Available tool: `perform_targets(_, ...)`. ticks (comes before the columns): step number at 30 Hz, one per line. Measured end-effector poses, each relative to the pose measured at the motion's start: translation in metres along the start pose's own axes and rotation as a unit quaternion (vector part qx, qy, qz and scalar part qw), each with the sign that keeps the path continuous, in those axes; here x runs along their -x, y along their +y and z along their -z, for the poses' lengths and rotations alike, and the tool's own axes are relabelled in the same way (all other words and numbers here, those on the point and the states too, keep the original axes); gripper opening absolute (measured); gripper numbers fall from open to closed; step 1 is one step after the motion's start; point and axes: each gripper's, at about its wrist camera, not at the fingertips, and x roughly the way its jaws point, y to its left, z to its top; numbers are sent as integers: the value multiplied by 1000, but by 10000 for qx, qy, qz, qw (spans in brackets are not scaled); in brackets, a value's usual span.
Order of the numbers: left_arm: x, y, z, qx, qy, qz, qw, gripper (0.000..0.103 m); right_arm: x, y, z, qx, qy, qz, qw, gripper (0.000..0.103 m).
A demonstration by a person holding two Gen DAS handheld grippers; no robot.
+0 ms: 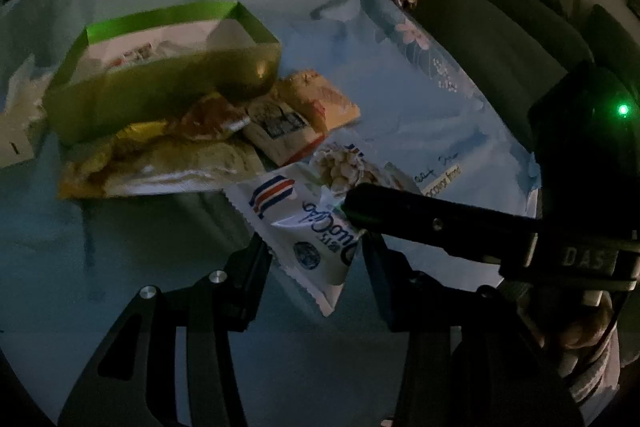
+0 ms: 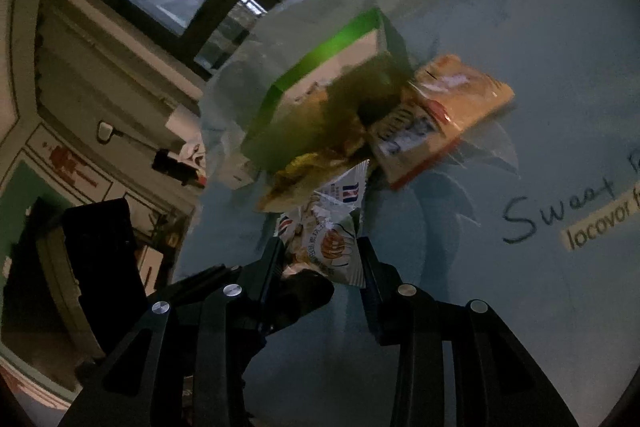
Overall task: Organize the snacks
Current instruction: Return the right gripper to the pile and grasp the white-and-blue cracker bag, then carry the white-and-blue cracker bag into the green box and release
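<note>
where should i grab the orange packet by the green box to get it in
Grip the orange packet by its free short edge, farthest from the green box, coming from the open tablecloth side. It lies flat, its other end under a neighbouring packet.

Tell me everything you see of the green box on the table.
The green box is an open, lidless rectangular carton, seemingly cardboard, with bright green walls and a white inside. It stands upright on the pale blue tablecloth. A white packet lies inside it. Yellow and orange snack bags lie against its near wall. No tongs touch it.
</note>
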Motion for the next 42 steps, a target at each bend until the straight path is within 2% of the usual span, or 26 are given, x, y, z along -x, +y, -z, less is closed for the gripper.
perform_targets(13,31,17,-25,-45,-454,-238,9987,46,-11,43,-27,449,-188,-161,9987,38)
perform_targets(24,44,35,-62,-127,-795,-381,9960,46,-23,64,-61,726,-413,-292,9961,39)
perform_targets(33,37,63,-112,-166,-1069,-488,9929,46,-45,79,-109,1021,-625,-341,9922,39)
perform_targets(42,6,102,-148,87,-937,-395,9948,46,-89,74,-152,942,-529,-215,9939,39)
